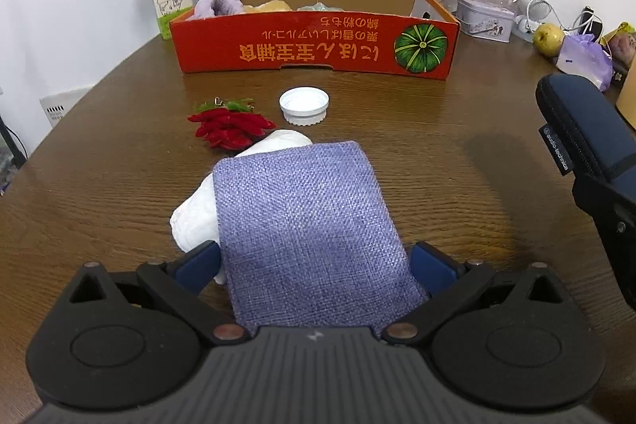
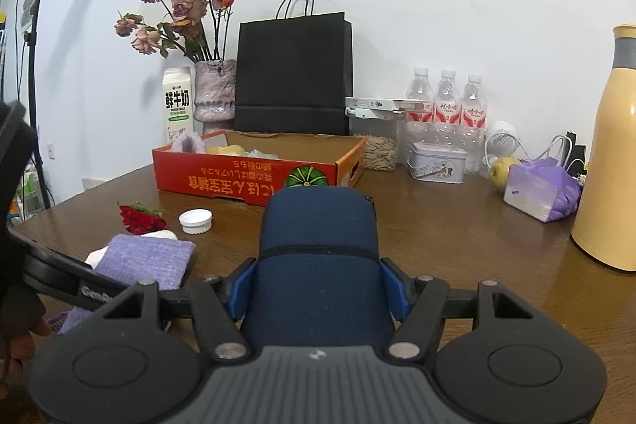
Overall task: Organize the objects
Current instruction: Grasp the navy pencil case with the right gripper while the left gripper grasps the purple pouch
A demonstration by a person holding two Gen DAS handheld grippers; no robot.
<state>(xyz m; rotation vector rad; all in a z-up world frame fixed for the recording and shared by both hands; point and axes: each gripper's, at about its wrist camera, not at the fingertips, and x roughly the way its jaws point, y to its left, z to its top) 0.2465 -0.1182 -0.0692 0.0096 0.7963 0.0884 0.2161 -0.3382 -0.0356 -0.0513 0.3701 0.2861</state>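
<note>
Looking along the left gripper (image 1: 316, 265), its jaws are clamped on a purple woven pouch (image 1: 302, 221), one blue pad pressed to each long edge. The pouch reaches forward over a white crumpled bundle (image 1: 194, 213) lying on the brown table (image 1: 457, 161). Just beyond sit a bunch of red chillies (image 1: 230, 126) and, beside it, a white bottle cap (image 1: 304, 105). Further back stands an open orange cardboard box (image 1: 314, 46) with a few soft items at its left end. The right gripper's dark blue case shows at the right edge.

From the right wrist, the right gripper (image 2: 318, 289) has its jaws clamped on a dark blue zip case (image 2: 318, 245), held above the table. The pouch, chillies and cap lie to the left; the orange box stands straight ahead, behind the case.
</note>
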